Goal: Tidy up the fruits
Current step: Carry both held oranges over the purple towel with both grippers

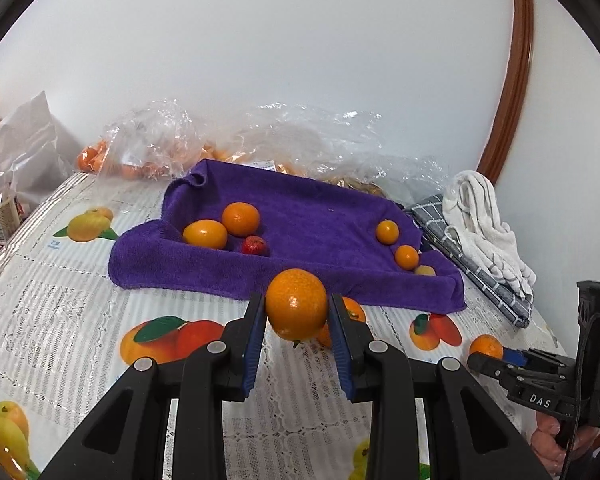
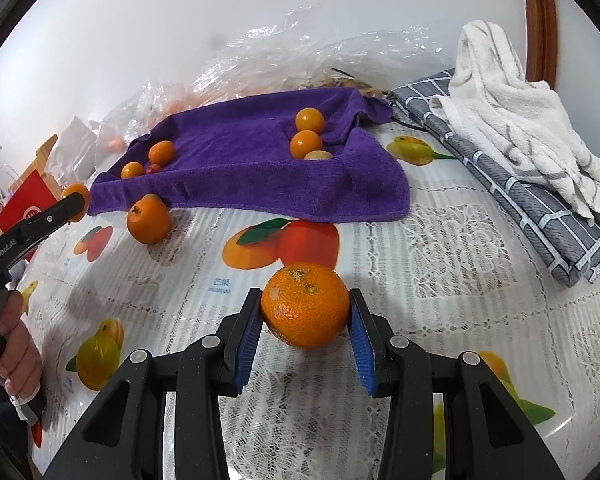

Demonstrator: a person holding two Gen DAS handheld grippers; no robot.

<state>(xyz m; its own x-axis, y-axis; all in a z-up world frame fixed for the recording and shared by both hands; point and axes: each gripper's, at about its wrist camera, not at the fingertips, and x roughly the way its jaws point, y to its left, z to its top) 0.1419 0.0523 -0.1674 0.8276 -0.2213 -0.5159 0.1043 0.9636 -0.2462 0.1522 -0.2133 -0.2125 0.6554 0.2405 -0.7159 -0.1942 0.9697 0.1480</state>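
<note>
Here, a smooth orange (image 1: 297, 304) is clamped between the blue pads of the left gripper (image 1: 297, 312) and held raised just in front of the near hem of the purple towel (image 1: 300, 216), with another orange (image 1: 354, 312) partly hidden behind it on the counter (image 1: 60, 300). A rougher-skinned mandarin (image 2: 305, 306) is pinched between the pads of the right gripper (image 2: 305, 316), low over the fruit-printed cloth of the counter; whether it rests on the cloth cannot be told. On the towel, two oranges (image 1: 241, 219) and a small red fruit (image 1: 254, 245) are gathered at the left fold, while two small oranges (image 1: 387, 232) and a pale fruit (image 1: 425, 271) are lined along the right fold. Beyond, clear plastic bags (image 1: 300, 136) are heaped against the wall, and a white cloth (image 2: 516, 112) is piled on a grey checked cloth (image 2: 540, 224) to the right.
</note>
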